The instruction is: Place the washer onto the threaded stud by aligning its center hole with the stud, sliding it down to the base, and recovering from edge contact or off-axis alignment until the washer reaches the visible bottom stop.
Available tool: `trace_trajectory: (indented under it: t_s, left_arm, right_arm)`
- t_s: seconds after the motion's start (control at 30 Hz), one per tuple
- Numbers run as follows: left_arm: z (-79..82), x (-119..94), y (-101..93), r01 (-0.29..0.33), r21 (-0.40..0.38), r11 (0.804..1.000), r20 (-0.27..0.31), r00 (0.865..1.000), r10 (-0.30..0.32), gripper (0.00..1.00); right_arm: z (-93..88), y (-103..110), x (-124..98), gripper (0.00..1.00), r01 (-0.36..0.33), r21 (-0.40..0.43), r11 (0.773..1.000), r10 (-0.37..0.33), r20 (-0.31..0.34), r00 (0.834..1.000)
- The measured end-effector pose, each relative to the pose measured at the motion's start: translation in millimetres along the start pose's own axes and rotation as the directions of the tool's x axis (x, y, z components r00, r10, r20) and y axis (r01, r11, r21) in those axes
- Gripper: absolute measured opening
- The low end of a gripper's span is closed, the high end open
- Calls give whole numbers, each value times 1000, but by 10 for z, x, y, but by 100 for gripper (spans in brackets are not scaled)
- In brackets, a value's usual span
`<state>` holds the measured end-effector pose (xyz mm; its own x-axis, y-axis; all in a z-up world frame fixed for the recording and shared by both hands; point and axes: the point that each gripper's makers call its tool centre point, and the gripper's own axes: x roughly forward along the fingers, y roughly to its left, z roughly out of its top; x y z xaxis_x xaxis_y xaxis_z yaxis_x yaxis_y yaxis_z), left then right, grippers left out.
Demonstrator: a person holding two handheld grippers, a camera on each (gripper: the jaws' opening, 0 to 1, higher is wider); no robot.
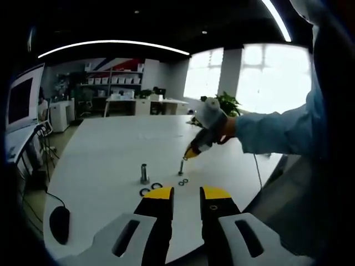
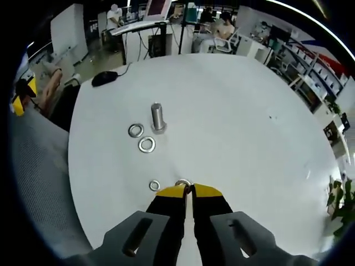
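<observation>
In the left gripper view the left gripper [image 1: 187, 192] rises from the bottom with its yellow-tipped jaws standing apart and nothing between them, hanging over the near edge of a white round table [image 1: 111, 149]. Just beyond its tips lie two dark-looking large washers [image 1: 151, 189] side by side, and behind them a tall bolt [image 1: 145, 173] stands upright on its head. To the right of that a thinner threaded stud [image 1: 181, 167] stands upright, with two small washers [image 1: 183, 182] on the table at its foot. The right gripper [image 1: 189, 154] comes in from the right, held by a gloved hand [image 1: 213, 123] on a blue sleeve [image 1: 277, 130]; its yellow tip sits at the top of the stud – too small here to tell what it holds. A black mouse [image 1: 59, 223] lies at the table's left edge.

In the right gripper view the right gripper [image 2: 188, 191] points down at the table, its jaws drawn close with only a narrow slit between them. At their tips a washer [image 2: 183, 183] shows, its ring partly hidden behind the yellow tips – it seems pinched there, right over the stud, which cannot be made out beneath it. One small washer [image 2: 154, 185] lies just to the left. Farther up the table the tall bolt [image 2: 157, 117] stands with the two large washers [image 2: 141, 138] beside it, touching or nearly so. The mouse [image 2: 104, 78] lies near the far edge
</observation>
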<state>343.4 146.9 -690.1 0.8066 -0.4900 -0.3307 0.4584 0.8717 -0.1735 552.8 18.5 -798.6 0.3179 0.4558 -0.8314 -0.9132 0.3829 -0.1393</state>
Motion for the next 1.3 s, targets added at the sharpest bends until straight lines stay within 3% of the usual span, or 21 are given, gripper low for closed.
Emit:
trace_trajectory:
  t_s: [0.7,1.3]
  left_arm:
    - [-7,-6,5,-8,-3,1000,-4,1000,8,16]
    - [-7,0,9,-7,-4,1000,-5,1000,7,16]
  right_arm:
    - [-50,-16,144,5,-21,1,1000,21,-37,999]
    - [-37,-36,164,7,-20,7,1000,20,-27,999]
